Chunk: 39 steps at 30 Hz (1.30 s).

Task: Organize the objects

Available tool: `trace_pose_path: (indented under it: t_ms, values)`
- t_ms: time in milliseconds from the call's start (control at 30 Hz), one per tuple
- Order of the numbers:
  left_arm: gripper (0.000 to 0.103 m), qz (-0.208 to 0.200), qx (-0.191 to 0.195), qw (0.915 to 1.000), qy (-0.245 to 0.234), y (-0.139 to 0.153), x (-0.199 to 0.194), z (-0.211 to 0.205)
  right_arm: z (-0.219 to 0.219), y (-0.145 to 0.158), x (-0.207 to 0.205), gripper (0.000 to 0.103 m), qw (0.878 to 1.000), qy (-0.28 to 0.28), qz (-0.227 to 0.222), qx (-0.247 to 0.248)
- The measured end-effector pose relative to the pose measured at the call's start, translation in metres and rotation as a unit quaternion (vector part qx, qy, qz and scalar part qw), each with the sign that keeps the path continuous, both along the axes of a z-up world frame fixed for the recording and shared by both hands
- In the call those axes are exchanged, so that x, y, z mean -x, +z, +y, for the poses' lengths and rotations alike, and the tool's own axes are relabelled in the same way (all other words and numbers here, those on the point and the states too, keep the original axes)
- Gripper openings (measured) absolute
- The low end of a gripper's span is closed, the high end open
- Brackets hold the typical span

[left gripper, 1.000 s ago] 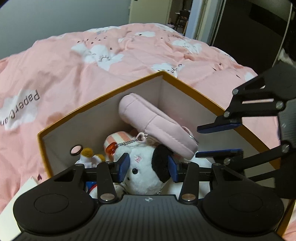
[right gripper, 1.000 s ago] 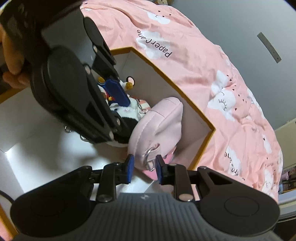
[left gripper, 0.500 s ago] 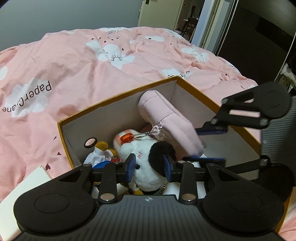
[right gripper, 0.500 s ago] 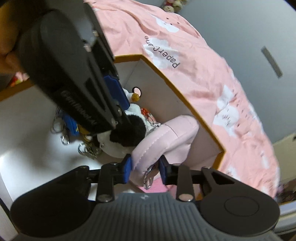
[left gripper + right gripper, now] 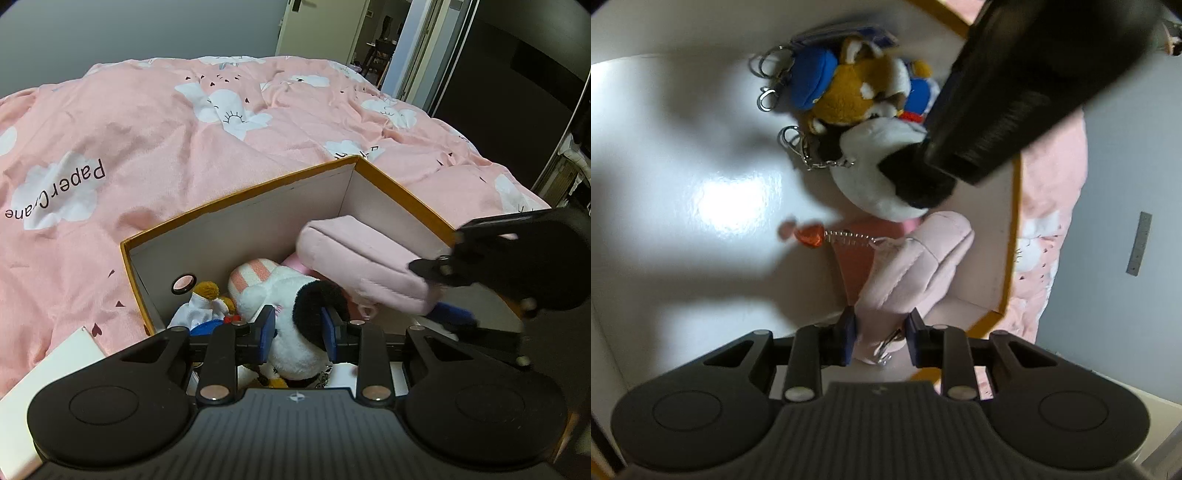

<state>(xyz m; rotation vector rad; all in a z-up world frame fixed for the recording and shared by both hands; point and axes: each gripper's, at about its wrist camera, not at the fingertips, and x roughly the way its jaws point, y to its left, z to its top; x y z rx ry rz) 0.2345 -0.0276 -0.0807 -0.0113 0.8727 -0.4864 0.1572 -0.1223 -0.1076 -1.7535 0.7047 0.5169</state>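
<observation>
An orange-rimmed box (image 5: 236, 195) with white inner walls sits on the pink bed. My left gripper (image 5: 298, 334) is shut on a white plush toy with a black ear (image 5: 295, 325), held inside the box; the plush also shows in the right wrist view (image 5: 879, 177). My right gripper (image 5: 880, 338) is shut on the end of a pink padded pouch (image 5: 912, 269), which lies tilted against the box's right wall (image 5: 365, 267). An orange charm on a chain (image 5: 812, 236) hangs from the pouch. Small plush keychains (image 5: 849, 92) lie in the box corner.
The pink duvet with white clouds (image 5: 184, 129) surrounds the box. A white flat object (image 5: 48, 373) lies on the bed at the lower left. A doorway (image 5: 376, 37) and dark wardrobe stand behind the bed.
Both grippers have pulled back and up. The right gripper has swung over the box and now looks down into it, still on the pouch. The pouch has shifted toward the right wall.
</observation>
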Motion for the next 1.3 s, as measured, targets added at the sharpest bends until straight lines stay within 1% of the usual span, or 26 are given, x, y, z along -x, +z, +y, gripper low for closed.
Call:
trace_pose_path:
  t_ms: [100,167,233,300,400,467,500,567,600,633,667,700,733,767,800,833,867,900,933,1000,1033,1100,1200,1233,1267,1300]
  values:
    - [0.033,0.002,0.005,1.0,0.003,0.0,-0.002,0.002,0.008,-0.01,-0.01,0.03,1.0,0.002,0.0,0.008]
    - [0.03,0.008,0.021,0.9997,0.006,-0.001,-0.005,0.008,0.01,-0.016,-0.015,0.034,1.0,-0.002,0.023,0.013]
    - [0.029,0.01,0.024,0.9997,0.006,0.0,-0.006,0.009,0.011,-0.02,-0.019,0.037,0.999,-0.003,0.045,0.005]
    - [0.029,0.008,0.023,0.9997,0.005,-0.001,-0.006,0.009,0.01,-0.022,-0.022,0.04,0.999,-0.005,0.052,-0.009]
    - [0.029,0.007,0.025,0.9997,0.005,-0.002,-0.006,0.009,0.003,-0.012,-0.031,0.045,0.996,-0.022,0.057,-0.072]
    - [0.029,0.008,0.026,0.9996,0.004,-0.002,-0.006,0.01,-0.005,0.0,-0.033,0.055,0.991,-0.028,0.064,-0.117]
    - [0.029,0.008,0.026,0.9996,0.004,-0.001,-0.006,0.009,-0.009,0.007,-0.035,0.057,0.988,-0.039,0.071,-0.135]
    - [0.029,0.008,0.027,0.9996,0.005,-0.002,-0.006,0.01,-0.017,0.024,-0.036,0.061,0.979,-0.057,0.088,-0.176]
    - [0.029,0.009,0.027,0.9996,0.005,-0.001,-0.006,0.009,-0.022,0.034,-0.037,0.065,0.973,-0.068,0.099,-0.199]
    - [0.029,0.008,0.026,0.9996,0.005,-0.001,-0.006,0.009,-0.025,0.044,-0.039,0.066,0.966,-0.079,0.111,-0.22]
    - [0.029,0.008,0.026,0.9996,0.005,-0.001,-0.006,0.009,-0.029,0.053,-0.041,0.064,0.958,-0.091,0.123,-0.244]
    - [0.029,0.008,0.026,0.9996,0.005,-0.001,-0.006,0.009,-0.033,0.064,-0.045,0.063,0.946,-0.109,0.136,-0.274]
    - [0.029,0.008,0.026,0.9996,0.004,-0.001,-0.006,0.009,-0.037,0.073,-0.05,0.056,0.934,-0.125,0.148,-0.299]
    - [0.029,0.009,0.026,0.9996,0.005,-0.001,-0.006,0.009,-0.04,0.08,-0.056,0.042,0.922,-0.141,0.158,-0.323]
    - [0.029,0.009,0.026,0.9996,0.005,-0.001,-0.006,0.009,-0.043,0.086,-0.063,0.035,0.909,-0.159,0.167,-0.347]
    - [0.029,0.009,0.025,0.9996,0.005,-0.001,-0.006,0.008,-0.034,0.086,-0.062,0.024,0.895,-0.178,0.173,-0.37]
    - [0.029,0.008,0.025,0.9996,0.005,-0.001,-0.006,0.009,-0.035,0.087,-0.066,0.019,0.883,-0.193,0.177,-0.389]
    - [0.029,0.008,0.025,0.9996,0.005,-0.001,-0.006,0.008,-0.038,0.085,-0.075,0.017,0.875,-0.203,0.177,-0.402]
    - [0.029,0.009,0.025,0.9996,0.005,-0.002,-0.006,0.008,-0.032,0.086,-0.082,0.016,0.87,-0.211,0.175,-0.409]
    - [0.029,0.008,0.025,0.9996,0.005,-0.002,-0.006,0.008,-0.023,0.081,-0.092,0.01,0.866,-0.221,0.172,-0.415]
    - [0.029,0.008,0.025,0.9997,0.005,-0.001,-0.006,0.008,-0.024,0.075,-0.101,0.006,0.864,-0.228,0.171,-0.415]
    - [0.029,0.007,0.022,0.9997,0.004,-0.002,-0.007,0.007,-0.024,0.062,-0.108,0.005,0.864,-0.237,0.162,-0.414]
    - [0.029,0.005,0.02,0.9998,0.002,-0.002,-0.007,0.007,-0.028,0.058,-0.115,0.003,0.85,-0.259,0.155,-0.432]
    - [0.029,0.005,0.02,0.9998,0.002,-0.002,-0.007,0.007,-0.028,0.056,-0.123,0.003,0.844,-0.269,0.154,-0.438]
    - [0.029,0.006,0.02,0.9998,0.002,-0.002,-0.008,0.007,-0.027,0.051,-0.132,0.001,0.839,-0.278,0.157,-0.44]
    - [0.029,0.006,0.02,0.9998,0.002,-0.002,-0.007,0.007,-0.026,0.047,-0.137,0.0,0.836,-0.29,0.157,-0.438]
